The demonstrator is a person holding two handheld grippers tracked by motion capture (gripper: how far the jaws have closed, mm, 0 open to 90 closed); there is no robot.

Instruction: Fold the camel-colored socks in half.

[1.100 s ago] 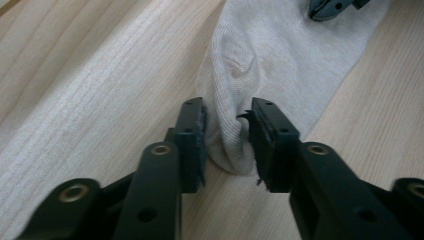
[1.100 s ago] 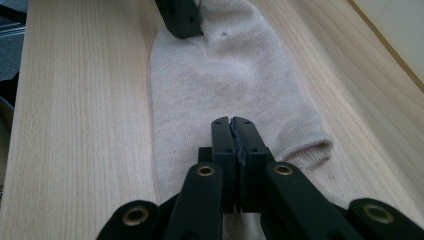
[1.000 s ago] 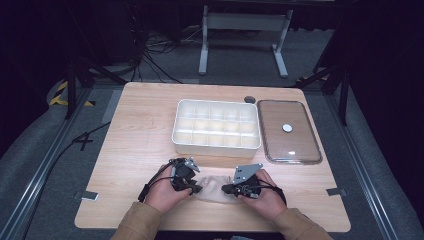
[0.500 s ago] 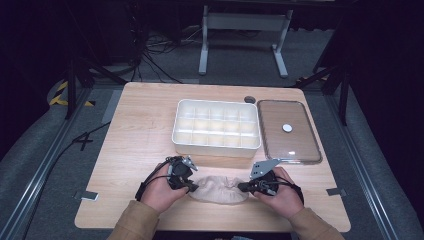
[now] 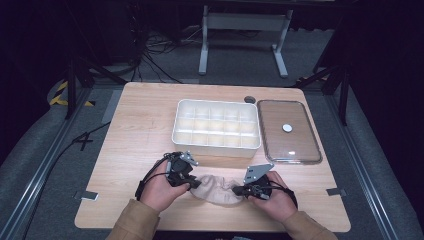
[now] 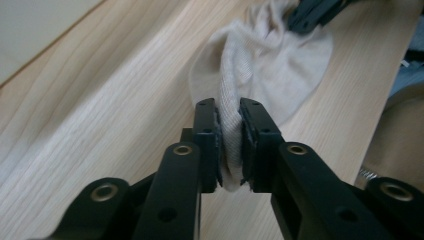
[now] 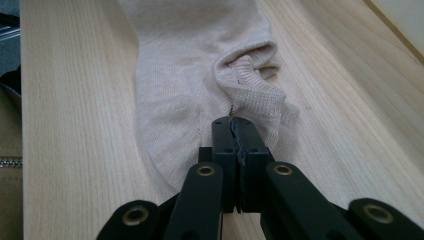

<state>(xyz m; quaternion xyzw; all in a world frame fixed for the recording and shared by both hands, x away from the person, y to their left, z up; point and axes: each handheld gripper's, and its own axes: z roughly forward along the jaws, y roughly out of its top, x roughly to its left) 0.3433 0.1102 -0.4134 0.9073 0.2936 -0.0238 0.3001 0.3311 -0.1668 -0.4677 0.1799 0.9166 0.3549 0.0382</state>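
From my remote seat, the high view shows the pale wooden table (image 5: 135, 145) with a beige knitted sock (image 5: 217, 189) lying near its front edge, stretched between my two hand-held tools. At left, my left gripper (image 5: 186, 183) clamps a bunched fold of the sock's end; in the left gripper view (image 6: 230, 142) the fabric sits pinched between the black pads, and the jaws have just been opening a little, though cloth is still pressed between them. The sock runs away from them across the wood toward the far tool. In the middle of the table, behind the sock, stands a white plastic tray divided into small compartments (image 5: 216, 147). At right, my right gripper (image 5: 244, 191) is closed tight on the ribbed cuff of the sock; the right gripper view (image 7: 234, 131) shows its jaws all but meeting on the cuff's edge, the sock (image 7: 195, 75) lying flat beyond. Farther right, beside the tray, rests a clear rectangular lid with a white knob (image 5: 288, 131).
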